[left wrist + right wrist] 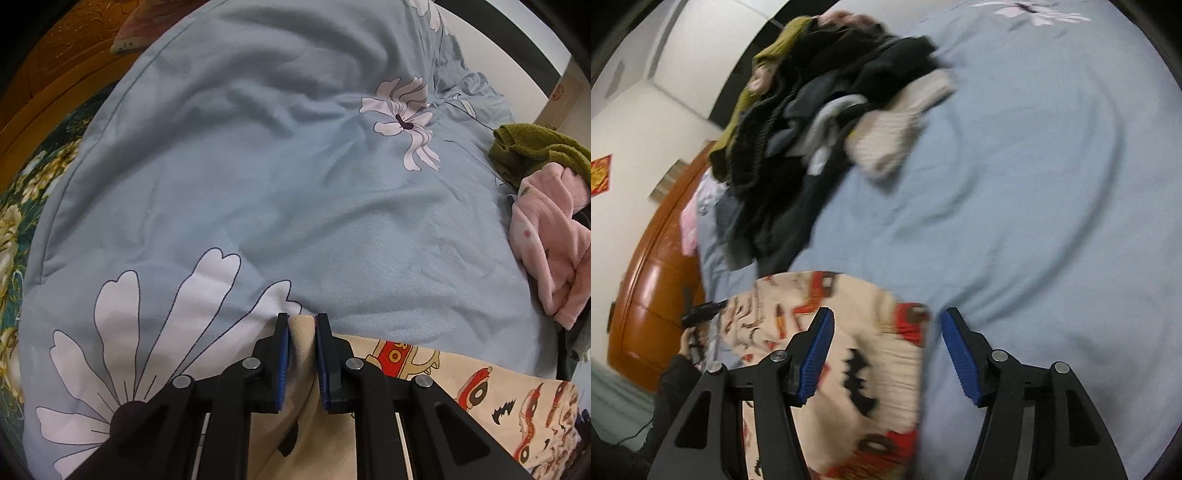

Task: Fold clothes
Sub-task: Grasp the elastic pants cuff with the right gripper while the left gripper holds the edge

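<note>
soft even indoor light, fisheye-warped edges, right wrist view motion-blurred

2 tongs (301,325); 1 printed garment (480,391)

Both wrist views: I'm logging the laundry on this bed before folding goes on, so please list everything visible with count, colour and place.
Cream garment printed with red cars: one, near edge of the bed, under both grippers.
Light blue quilt with white flowers: one, covers the bed.
Fuzzy pink garment: one, right edge of left wrist view.
Olive green knit: one, beside the pink garment.
Heap of dark, grey and cream clothes: count unclear, on the quilt's far side.
Orange-brown wooden bed board: one, at the bed's end.
Left hand-held gripper: black with blue pads, shut on a fold of cream garment.
Right hand-held gripper: open over the garment's edge.
</note>
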Demonstrator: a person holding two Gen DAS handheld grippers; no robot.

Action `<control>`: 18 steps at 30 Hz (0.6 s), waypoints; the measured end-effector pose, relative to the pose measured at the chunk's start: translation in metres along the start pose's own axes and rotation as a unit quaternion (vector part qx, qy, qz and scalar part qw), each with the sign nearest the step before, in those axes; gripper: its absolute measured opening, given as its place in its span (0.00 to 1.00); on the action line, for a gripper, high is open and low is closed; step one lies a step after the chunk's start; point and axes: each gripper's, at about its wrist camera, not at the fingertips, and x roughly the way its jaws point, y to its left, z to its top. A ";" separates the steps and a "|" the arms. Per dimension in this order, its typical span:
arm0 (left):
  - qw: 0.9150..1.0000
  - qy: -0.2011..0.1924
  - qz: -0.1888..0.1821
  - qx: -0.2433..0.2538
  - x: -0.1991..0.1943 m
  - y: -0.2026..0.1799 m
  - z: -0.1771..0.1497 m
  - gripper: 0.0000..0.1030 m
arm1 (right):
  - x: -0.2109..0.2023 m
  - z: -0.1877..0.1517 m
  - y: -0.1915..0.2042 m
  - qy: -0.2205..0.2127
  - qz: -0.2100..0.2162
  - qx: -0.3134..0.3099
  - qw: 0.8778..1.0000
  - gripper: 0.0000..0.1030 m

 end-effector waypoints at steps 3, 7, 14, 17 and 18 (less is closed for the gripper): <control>1.000 -0.004 0.000 -0.004 -0.001 0.001 -0.001 0.14 | 0.013 0.004 0.012 0.007 -0.026 -0.023 0.999 0.29; 1.000 -0.009 0.005 0.005 -0.003 -0.001 -0.001 0.14 | 0.018 0.008 0.016 0.015 -0.025 -0.032 0.999 0.09; 0.999 -0.038 -0.004 0.000 -0.022 0.002 -0.002 0.14 | 0.002 0.008 0.029 -0.021 -0.041 -0.047 0.998 0.08; 0.999 -0.052 -0.010 0.005 -0.040 0.002 0.000 0.14 | -0.010 0.011 0.040 -0.047 -0.052 -0.056 0.996 0.08; 0.998 -0.059 -0.010 0.008 -0.047 0.001 0.000 0.14 | -0.017 0.012 0.043 -0.057 -0.051 -0.059 0.995 0.08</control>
